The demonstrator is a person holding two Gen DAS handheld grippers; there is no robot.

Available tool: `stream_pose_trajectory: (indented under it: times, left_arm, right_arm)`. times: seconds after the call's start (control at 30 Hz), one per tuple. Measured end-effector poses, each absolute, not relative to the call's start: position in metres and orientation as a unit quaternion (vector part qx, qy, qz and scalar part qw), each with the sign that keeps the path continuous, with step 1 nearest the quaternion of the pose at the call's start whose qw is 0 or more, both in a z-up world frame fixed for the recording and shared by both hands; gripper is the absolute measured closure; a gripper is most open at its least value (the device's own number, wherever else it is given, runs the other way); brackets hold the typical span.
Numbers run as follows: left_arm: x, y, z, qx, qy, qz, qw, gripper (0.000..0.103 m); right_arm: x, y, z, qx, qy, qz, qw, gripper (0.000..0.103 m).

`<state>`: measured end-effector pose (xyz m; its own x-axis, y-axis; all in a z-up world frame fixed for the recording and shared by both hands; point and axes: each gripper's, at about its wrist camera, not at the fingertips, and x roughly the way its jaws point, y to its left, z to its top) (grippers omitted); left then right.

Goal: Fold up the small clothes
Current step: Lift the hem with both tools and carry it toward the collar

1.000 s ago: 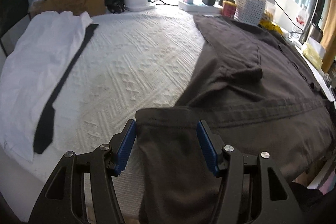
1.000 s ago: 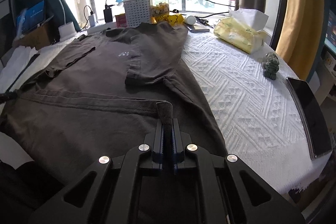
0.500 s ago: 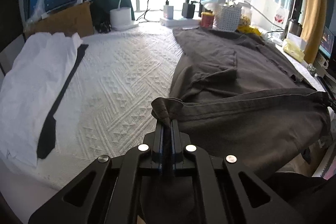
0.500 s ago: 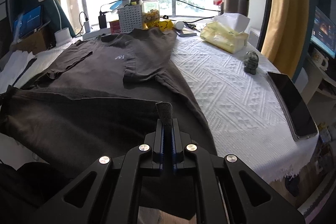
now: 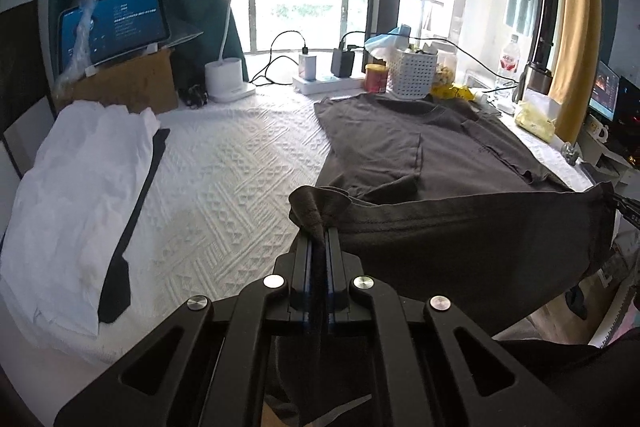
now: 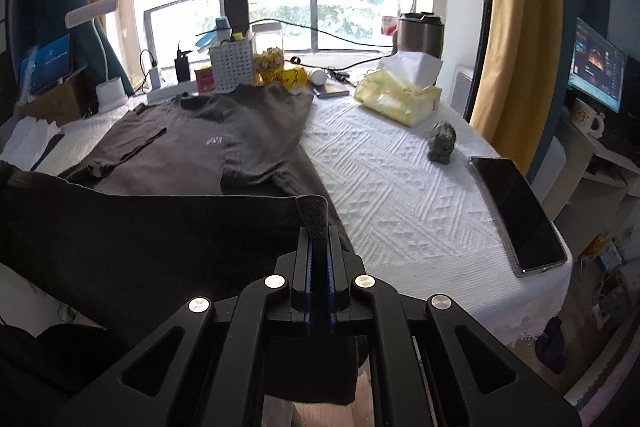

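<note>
A dark grey t-shirt (image 5: 440, 155) lies on the white textured tablecloth (image 5: 240, 179), both sleeves folded inward. My left gripper (image 5: 318, 235) is shut on the shirt's bottom left hem corner. My right gripper (image 6: 318, 231) is shut on the bottom right hem corner of the t-shirt (image 6: 192, 155). The hem hangs taut between the two grippers, lifted above the table's near edge. The right gripper's tip shows at the far right of the left wrist view (image 5: 628, 207).
A folded white garment with a black tie (image 5: 80, 187) lies at the left. A lamp (image 5: 230, 83), chargers and a white basket (image 5: 412, 73) line the back edge. A tissue pack (image 6: 400, 95), a small figurine (image 6: 442, 143) and a phone (image 6: 516, 211) lie at the right.
My left gripper closed on the hem corner. Both grippers then lifted the hem up off the table, stretching it taut between them.
</note>
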<state>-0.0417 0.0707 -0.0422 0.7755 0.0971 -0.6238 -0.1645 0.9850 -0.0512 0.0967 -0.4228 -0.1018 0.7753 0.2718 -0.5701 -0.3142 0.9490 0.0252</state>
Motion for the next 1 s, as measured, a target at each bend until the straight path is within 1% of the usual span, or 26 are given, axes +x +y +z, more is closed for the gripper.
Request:
stream_pose_trajectory:
  times: [0.47,1.0]
  left_arm:
    - [-0.023,0.069,-0.021,-0.044,0.306,0.07,0.948,0.099]
    - [0.016,0.076,-0.002,-0.048,0.298,0.063,0.951,0.099]
  right_arm:
    - [0.111,-0.424,-0.081,-0.026,0.281,0.153,0.947,0.096]
    - [0.144,-0.417,-0.057,-0.022,0.269,0.147,0.951,0.096]
